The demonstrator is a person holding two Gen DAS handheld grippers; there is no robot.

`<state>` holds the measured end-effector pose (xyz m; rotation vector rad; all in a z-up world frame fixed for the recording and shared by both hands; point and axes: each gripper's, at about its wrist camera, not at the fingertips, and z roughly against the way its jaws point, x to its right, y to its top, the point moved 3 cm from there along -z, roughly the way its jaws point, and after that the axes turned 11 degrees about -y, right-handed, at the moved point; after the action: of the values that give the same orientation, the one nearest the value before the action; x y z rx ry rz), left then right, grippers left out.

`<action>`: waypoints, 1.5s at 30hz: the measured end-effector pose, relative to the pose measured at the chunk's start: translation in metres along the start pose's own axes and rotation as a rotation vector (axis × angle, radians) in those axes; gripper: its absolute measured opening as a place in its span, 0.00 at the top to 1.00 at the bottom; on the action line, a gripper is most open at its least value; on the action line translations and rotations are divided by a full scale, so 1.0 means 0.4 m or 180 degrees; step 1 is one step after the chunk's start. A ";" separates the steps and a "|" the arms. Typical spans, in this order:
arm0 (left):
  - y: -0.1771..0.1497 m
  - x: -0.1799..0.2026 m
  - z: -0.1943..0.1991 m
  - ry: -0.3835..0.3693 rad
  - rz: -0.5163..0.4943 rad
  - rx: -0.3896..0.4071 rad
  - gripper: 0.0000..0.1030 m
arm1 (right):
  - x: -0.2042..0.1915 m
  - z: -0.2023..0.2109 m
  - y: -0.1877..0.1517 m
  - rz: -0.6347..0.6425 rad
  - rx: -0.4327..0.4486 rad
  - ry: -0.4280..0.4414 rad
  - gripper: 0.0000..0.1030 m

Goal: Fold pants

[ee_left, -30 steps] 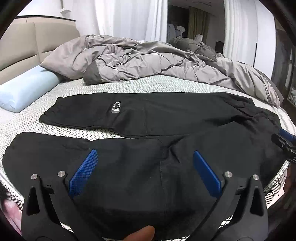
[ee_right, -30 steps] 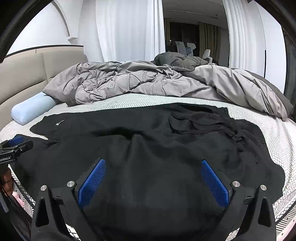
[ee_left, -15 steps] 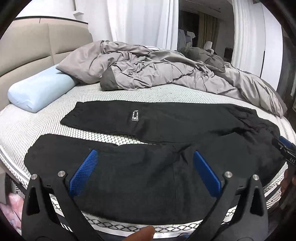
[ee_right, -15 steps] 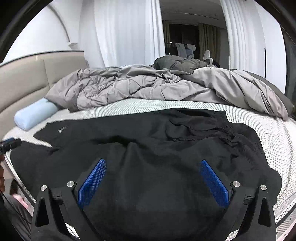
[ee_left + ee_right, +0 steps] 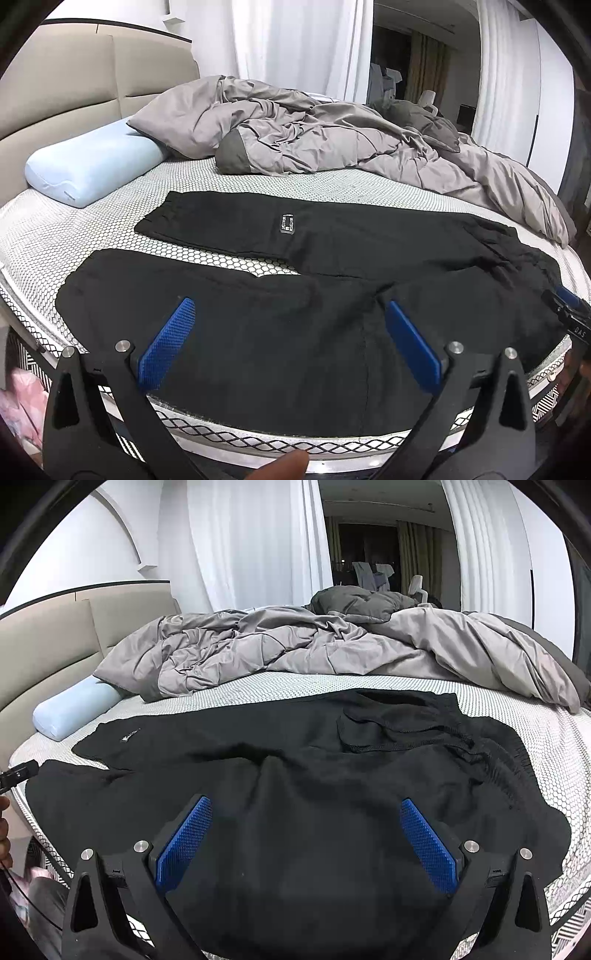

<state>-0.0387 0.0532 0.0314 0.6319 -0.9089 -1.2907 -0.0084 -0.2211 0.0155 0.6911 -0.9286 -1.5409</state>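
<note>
- So there's a pair of black pants [image 5: 332,295] spread flat on the mattress [image 5: 74,236], the one with the honeycomb-pattern cover, lying along its near edge.
- The legs run out to the left, one nearer and one farther, with a strip of bare mattress showing between them. The waist end sits bunched and wrinkly on the right [image 5: 424,727].
- The far leg has a little white label [image 5: 287,224] on it.
- Left gripper [image 5: 288,317] hangs over the near leg, its blue pads [image 5: 168,347] spread wide apart with nothing between them. Can't tell if the tips actually touch the fabric.
- Right gripper [image 5: 306,812] is over the waist/seat area, pads just as wide apart and not pinching anything either.
- From the left camera you can see the tip of the right gripper poking in at the right edge of the pants.
- Farther back there's a rumpled grey duvet [image 5: 314,136] heaped across the bed, and a pale blue pillow [image 5: 92,166] on the far left against the beige headboard [image 5: 74,85].
- White curtains [image 5: 251,546] hang behind all that.
</note>
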 end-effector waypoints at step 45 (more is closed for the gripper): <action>-0.050 -0.702 0.014 0.0341 0.1545 0.0151 0.98 | 0.308 0.069 -0.072 -0.0529 -0.0662 -0.0254 0.03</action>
<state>-0.0615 0.3243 -0.0416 0.4732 -0.9355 -0.7963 -0.0680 -0.3361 0.0131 0.5722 -0.7707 -1.7947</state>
